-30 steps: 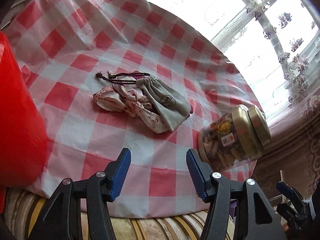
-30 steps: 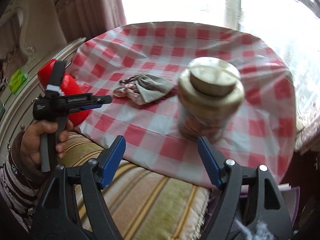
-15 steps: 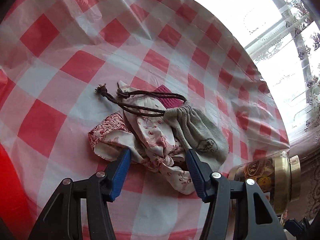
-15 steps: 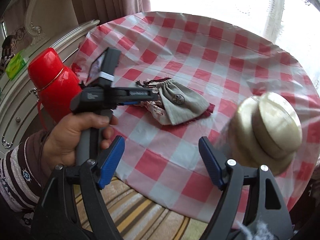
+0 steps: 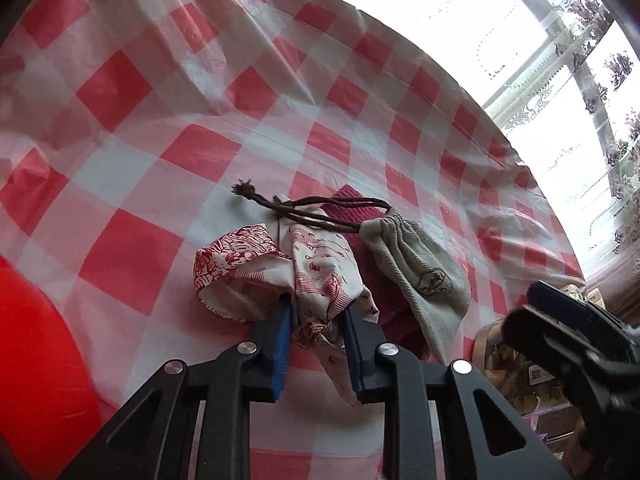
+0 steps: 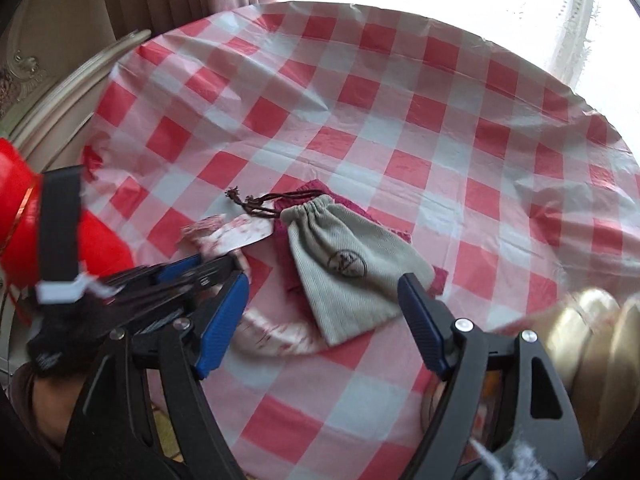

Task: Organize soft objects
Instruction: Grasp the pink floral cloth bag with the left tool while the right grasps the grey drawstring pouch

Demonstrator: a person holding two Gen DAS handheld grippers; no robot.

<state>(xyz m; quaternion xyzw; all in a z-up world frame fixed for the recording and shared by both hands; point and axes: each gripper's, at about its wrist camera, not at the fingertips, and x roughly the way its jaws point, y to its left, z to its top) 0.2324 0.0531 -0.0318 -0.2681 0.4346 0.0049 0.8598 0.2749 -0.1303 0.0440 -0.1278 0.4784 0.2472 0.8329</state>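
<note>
A white cloth with red print (image 5: 316,268) lies crumpled on the checked tablecloth (image 5: 200,152). My left gripper (image 5: 318,320) is closing, and its blue pads pinch a bunched fold of that cloth. Right beside it, a grey drawstring pouch (image 5: 416,272) rests on a maroon cloth (image 5: 360,216). In the right wrist view my right gripper (image 6: 322,280) hangs open just above the near end of the grey pouch (image 6: 344,272), its fingers on either side and holding nothing. The left gripper (image 6: 216,264) shows there too, blurred, with the printed cloth (image 6: 236,236) at its tips.
A red flask (image 6: 16,200) stands at the table's left edge, close behind the left gripper. A jar with a gold lid (image 6: 592,340) sits at the near right edge. A bright window with lace curtains lies beyond the far side of the round table.
My left gripper moved forward and down to the printed cloth and its jaws narrowed onto it. My right gripper swung left from the jar to above the grey pouch.
</note>
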